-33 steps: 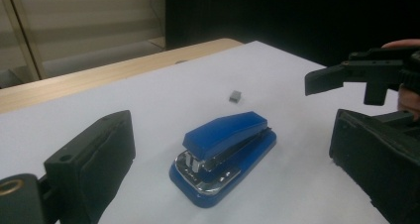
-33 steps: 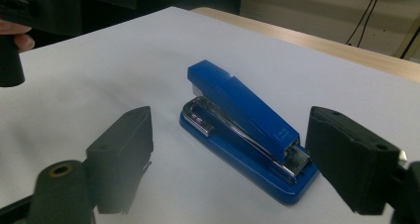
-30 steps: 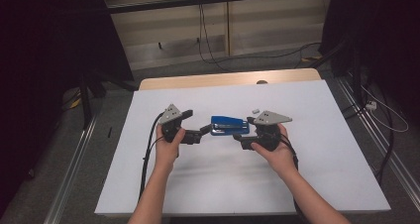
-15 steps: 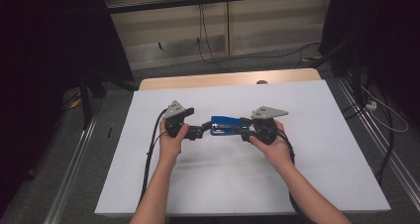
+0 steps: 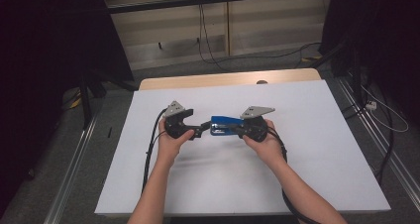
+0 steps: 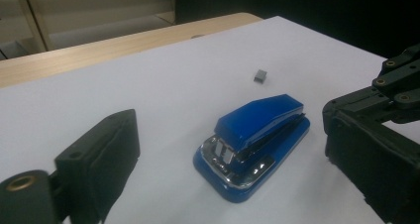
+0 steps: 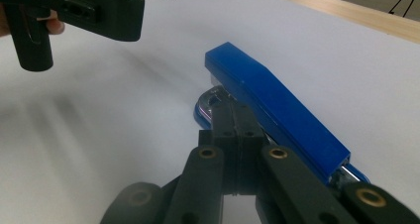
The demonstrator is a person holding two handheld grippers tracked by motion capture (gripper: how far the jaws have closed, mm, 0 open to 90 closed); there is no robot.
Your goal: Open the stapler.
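Blue stapler (image 6: 252, 144) lies flat on the white table (image 5: 322, 149), directly ahead of the left gripper (image 5: 197, 129) and between its jaws, which stand wide apart (untouched by either). Right gripper (image 7: 233, 130) sits pressed closed, tips against the stapler's near side. A small grey block (image 6: 260, 76) lies beyond.

Blue stapler (image 6: 252, 144), chrome front; black tongs (image 7: 233, 135); white table (image 5: 317, 149); small grey block (image 6: 260, 76).

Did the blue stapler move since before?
No. The blue stapler lies at the same distance from the table's wooden far edge as a second ago.
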